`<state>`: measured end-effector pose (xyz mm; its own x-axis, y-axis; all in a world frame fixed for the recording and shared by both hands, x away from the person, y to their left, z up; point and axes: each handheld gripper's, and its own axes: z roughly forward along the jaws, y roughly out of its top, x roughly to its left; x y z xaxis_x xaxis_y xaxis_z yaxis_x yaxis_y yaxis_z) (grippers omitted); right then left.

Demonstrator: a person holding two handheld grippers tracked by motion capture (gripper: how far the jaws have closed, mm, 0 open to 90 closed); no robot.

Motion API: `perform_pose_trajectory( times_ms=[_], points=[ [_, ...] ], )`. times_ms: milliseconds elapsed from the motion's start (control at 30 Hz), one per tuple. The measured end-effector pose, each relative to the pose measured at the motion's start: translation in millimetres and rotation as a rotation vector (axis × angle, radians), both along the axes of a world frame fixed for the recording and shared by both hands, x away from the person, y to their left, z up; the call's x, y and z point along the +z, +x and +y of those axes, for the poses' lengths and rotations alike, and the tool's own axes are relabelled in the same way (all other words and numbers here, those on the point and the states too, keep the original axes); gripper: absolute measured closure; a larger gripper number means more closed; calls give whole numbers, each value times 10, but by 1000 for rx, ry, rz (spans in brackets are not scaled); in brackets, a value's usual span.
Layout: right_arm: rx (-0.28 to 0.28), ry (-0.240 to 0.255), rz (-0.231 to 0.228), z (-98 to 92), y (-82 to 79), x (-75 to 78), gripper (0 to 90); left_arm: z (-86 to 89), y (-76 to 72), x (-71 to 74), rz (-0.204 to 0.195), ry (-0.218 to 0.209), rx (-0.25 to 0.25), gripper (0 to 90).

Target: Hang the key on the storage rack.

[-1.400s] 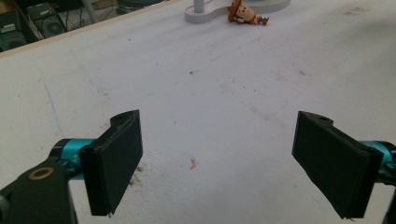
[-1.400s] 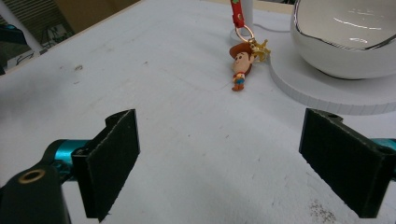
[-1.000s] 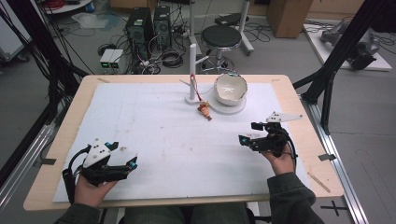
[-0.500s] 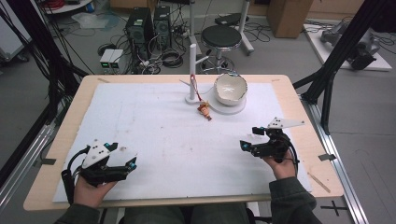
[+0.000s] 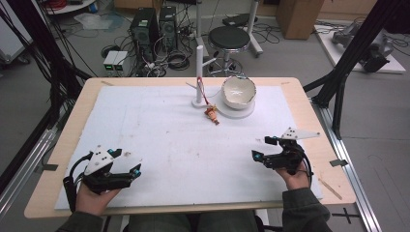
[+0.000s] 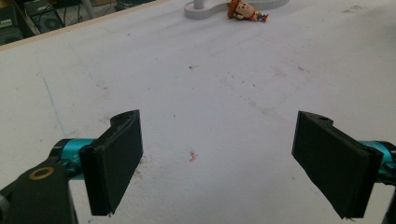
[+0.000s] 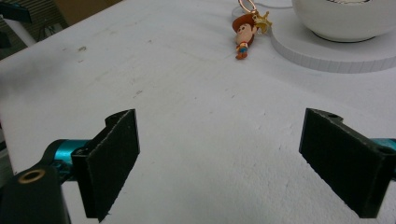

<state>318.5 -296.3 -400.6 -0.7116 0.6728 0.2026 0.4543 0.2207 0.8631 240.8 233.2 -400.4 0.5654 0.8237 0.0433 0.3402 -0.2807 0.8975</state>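
Observation:
A small cowboy figure keychain (image 5: 212, 115) lies on the white mat, its cord running up to a white post stand (image 5: 199, 72). The left gripper view has the figure (image 6: 245, 10) far ahead, and the right gripper view has the figure (image 7: 243, 32) ahead beside the round base. My left gripper (image 5: 126, 162) rests near the front left of the mat, open and empty. Near the front right, my right gripper (image 5: 261, 148) is also open with nothing between its jaws. From each gripper's own camera, the left gripper (image 6: 219, 158) and right gripper (image 7: 219, 158) have wide gaps over bare mat.
A white bowl (image 5: 238, 91) sits tilted on a round white disc (image 5: 244, 113) at the back, right of the stand; the bowl (image 7: 345, 16) is at the upper right of the right gripper view. The wooden table edge (image 5: 309, 111) frames the mat.
My right gripper has drifted slightly back toward the person. The left gripper and the figure have stayed put.

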Motion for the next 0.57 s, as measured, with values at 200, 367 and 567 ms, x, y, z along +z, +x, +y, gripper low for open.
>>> perform_pose_trajectory(
  times_ms=[200, 367, 567],
  points=[
    [12, 4, -7, -7, -74, -31, 113, 20, 2, -34, 6, -5, 5, 167],
    [21, 1, -8, 12, -124, -33, 113, 19, 2, -54, 8, -6, 2, 167],
    [24, -11, -10, 25, -120, -67, 113, 23, 12, -76, 4, -3, 15, 166]
  ],
)
